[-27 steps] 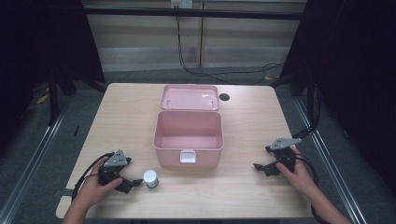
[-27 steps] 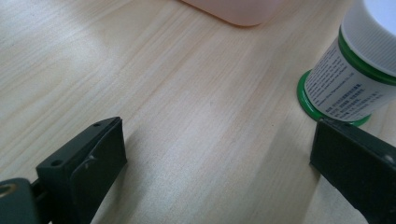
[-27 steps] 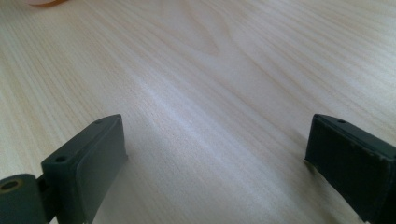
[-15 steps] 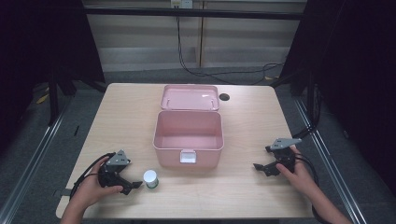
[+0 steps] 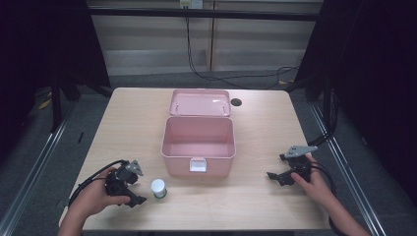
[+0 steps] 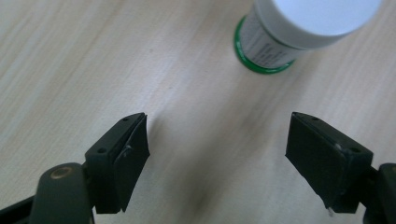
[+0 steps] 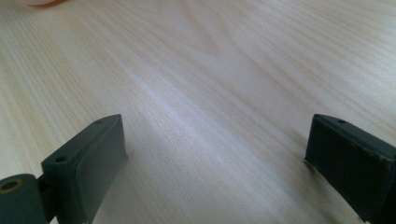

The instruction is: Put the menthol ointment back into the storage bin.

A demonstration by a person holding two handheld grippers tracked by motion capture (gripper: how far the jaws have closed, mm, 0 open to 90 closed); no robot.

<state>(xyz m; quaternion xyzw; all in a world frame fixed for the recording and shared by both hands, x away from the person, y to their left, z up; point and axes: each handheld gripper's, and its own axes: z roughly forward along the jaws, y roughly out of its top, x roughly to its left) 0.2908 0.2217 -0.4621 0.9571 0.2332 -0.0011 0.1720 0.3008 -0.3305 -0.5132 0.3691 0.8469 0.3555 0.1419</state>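
Observation:
A small white bottle (image 5: 158,188) with a white cap and a green base stands upright on the wooden table (image 5: 133,123), just in front of the left corner of an open pink box (image 5: 197,162). The box's lid (image 5: 200,102) lies back flat behind it, and the inside looks empty. My left gripper (image 5: 141,189) rests near the table's front left, a short way left of the bottle. In the left gripper view its jaws (image 6: 217,130) are open, with the bottle (image 6: 299,37) ahead and apart from them. My right gripper (image 5: 275,166) lies at the front right, open over bare wood (image 7: 215,135).
A dark round hole (image 5: 236,102) sits in the tabletop to the right of the lid. Cables trail from both grippers toward the near edge. Metal rails run along the floor on either side of the table.
My left hand and gripper have drifted slightly left, away from the bottle. The bottle, the box and the right gripper have not moved.

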